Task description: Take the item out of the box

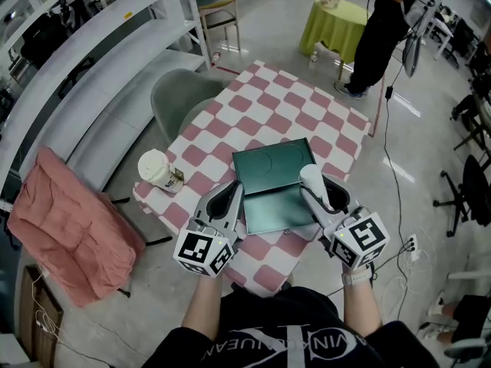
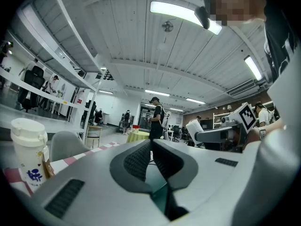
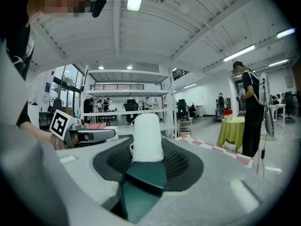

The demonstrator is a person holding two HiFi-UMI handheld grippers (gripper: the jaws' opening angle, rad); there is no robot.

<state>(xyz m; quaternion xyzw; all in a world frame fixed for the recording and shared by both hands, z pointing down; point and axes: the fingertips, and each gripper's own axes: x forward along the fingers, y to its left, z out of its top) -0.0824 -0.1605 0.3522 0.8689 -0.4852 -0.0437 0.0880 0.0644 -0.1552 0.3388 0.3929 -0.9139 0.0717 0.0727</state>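
Okay: right gripper (image 1: 317,190) (image 3: 146,147) has its jaws wide apart, clamped on a white thread spool (image 1: 312,177) (image 3: 146,138), which stands upright between the pads. The spool sits over the right edge of the open green box (image 1: 270,207), lid flipped back, on the checkered table (image 1: 307,106). Left gripper (image 1: 236,193) (image 2: 150,144) has its jaws nearly together, pinching the box's left wall (green shows in the slit). A paper cup (image 1: 157,169) (image 2: 29,147) stands left of it.
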